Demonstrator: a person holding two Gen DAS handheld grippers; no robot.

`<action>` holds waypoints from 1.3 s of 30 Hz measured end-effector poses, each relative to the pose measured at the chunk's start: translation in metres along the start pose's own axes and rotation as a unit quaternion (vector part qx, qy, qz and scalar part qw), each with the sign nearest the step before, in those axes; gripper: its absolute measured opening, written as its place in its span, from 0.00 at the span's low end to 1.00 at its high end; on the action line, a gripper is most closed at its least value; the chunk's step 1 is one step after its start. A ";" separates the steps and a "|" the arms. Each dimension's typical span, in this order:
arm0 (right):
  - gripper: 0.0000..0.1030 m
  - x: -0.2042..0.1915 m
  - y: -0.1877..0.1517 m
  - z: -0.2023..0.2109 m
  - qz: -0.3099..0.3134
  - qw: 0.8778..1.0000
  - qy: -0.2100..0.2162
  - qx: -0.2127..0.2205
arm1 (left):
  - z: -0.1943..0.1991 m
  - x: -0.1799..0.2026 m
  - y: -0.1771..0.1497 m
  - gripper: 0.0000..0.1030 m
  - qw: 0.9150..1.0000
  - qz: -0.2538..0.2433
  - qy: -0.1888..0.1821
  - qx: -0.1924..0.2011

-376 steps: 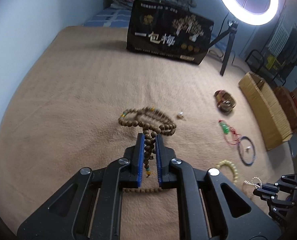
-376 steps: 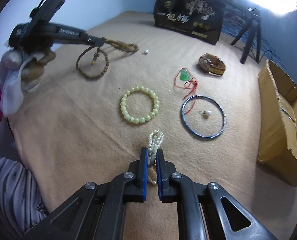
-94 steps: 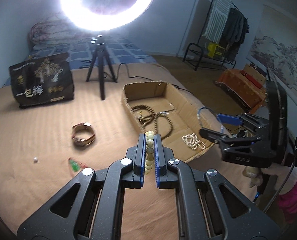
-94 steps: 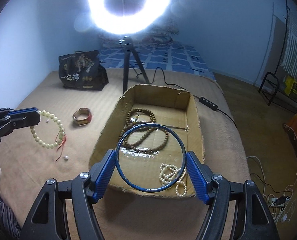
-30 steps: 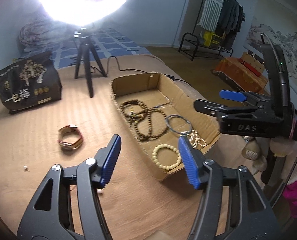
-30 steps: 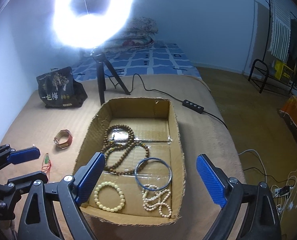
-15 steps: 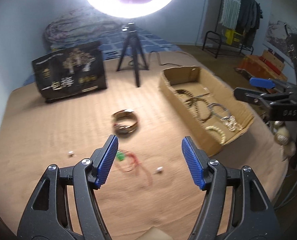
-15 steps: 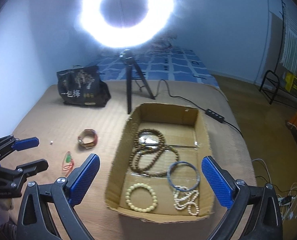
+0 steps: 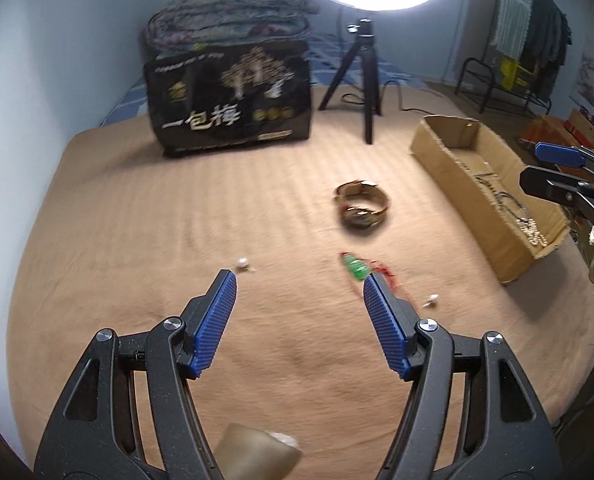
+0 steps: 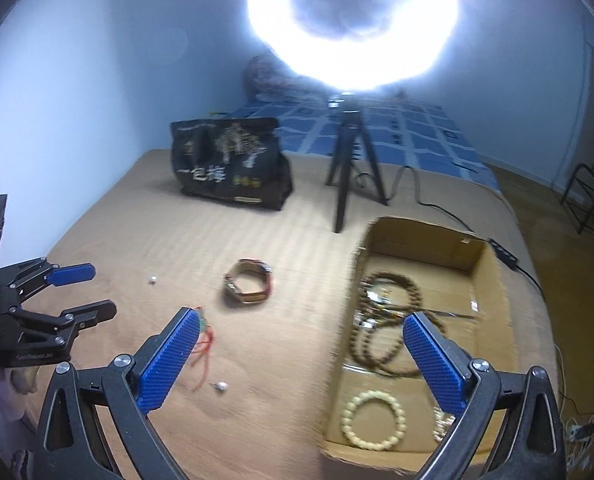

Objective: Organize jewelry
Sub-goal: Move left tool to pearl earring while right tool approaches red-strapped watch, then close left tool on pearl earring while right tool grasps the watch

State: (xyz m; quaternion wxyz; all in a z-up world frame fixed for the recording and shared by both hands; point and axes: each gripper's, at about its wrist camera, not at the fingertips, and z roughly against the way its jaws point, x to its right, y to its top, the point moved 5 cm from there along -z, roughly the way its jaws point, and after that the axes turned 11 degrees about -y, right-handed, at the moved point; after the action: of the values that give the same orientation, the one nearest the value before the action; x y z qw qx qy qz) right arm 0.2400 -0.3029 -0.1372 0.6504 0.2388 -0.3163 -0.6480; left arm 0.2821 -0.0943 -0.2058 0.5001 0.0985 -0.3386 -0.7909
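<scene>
the left gripper (image 9: pixel 299 282), jaws wide and empty, has the green pendant (image 9: pixel 355 267) just ahead by its right pad; the right gripper (image 10: pixel 297 328), also wide and empty, hangs between pendant and box (image 10: pixel 493 276).

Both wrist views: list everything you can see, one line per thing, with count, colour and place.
blanket: one, tan, under everything
cardboard box: one, brown, right side of the blanket
long bead strand: one, dark brown, coiled in the box
bead bracelet: one, cream, near end of the box
watch: one, brown strap, on the blanket left of the box
pendant: one, green on red cord, nearer than the watch
small pearl pieces: two, white, loose on the blanket
black bag: one, gold print, far end
ring light: one, white, on a black tripod
left gripper: open, blue fingers, empty
right gripper: open, blue fingers, empty
</scene>
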 end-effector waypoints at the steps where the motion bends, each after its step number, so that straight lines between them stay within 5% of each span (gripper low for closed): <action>1: 1.00 -0.006 0.001 -0.003 0.005 1.000 0.003 -0.001 | -0.001 -0.006 -0.001 0.66 1.000 0.004 0.004 0.000; 10: 0.91 -0.059 0.007 -0.045 0.059 0.997 0.031 -0.026 | -0.022 -0.050 -0.009 0.66 0.999 0.053 -0.004 0.001; 12: 0.89 -0.070 0.007 -0.055 0.071 0.997 0.031 -0.030 | -0.028 -0.055 -0.008 0.58 0.998 0.058 -0.011 0.002; 14: 0.72 -0.078 0.006 -0.065 0.079 0.995 0.038 -0.041 | -0.035 -0.058 -0.008 0.50 0.998 0.059 -0.016 -0.003; 26: 0.57 -0.101 0.003 -0.114 0.108 0.990 0.047 -0.083 | -0.075 -0.055 -0.009 0.31 0.999 -0.010 -0.033 -0.031; 39: 0.45 -0.110 0.001 -0.144 0.122 0.986 0.047 -0.108 | -0.097 -0.055 -0.008 0.25 0.997 -0.052 -0.036 -0.045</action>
State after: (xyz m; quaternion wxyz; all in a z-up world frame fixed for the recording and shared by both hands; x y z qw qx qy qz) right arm 0.3490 -0.2080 -0.2461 0.7607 0.1569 -0.2407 -0.5820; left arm 0.3505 -0.0869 -0.2939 0.4496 0.0647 -0.3147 -0.8335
